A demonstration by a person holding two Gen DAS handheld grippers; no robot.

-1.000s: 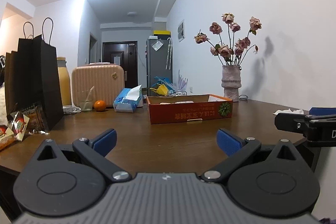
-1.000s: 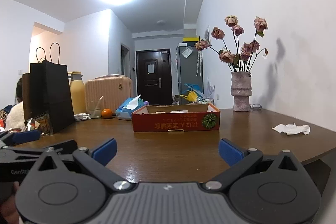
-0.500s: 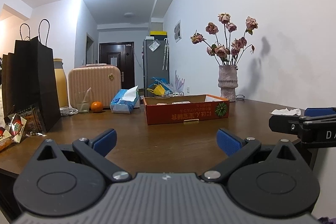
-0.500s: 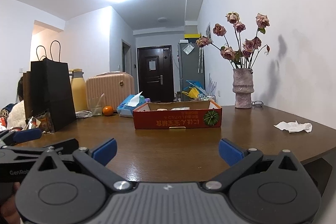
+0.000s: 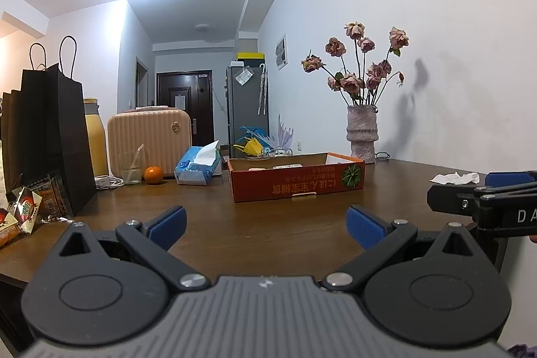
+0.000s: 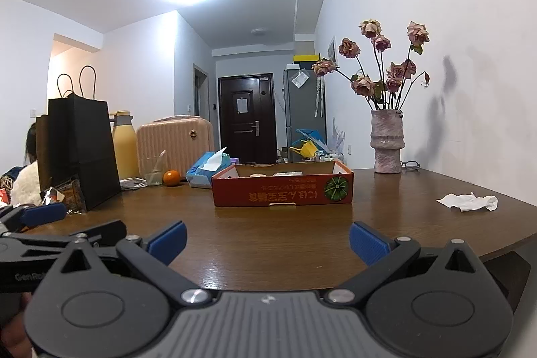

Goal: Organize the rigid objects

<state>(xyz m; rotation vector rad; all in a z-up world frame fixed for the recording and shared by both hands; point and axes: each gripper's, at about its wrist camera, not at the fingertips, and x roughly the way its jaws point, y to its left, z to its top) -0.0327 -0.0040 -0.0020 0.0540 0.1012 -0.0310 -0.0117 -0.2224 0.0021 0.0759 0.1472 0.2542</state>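
Wooden table with bystander items, located relative to the grey vase of dried pink roses at its far right edge against the wall. Just right of the vase, spectacles; nearer the camera and right of it, a crumpled white tissue. Well left of the vase: blue tissue pack, orange, drinking glass with straw, white cable, pink suitcase, yellow flask, black paper bag, snack packets. Beyond the vase, a grey refrigerator and dark door
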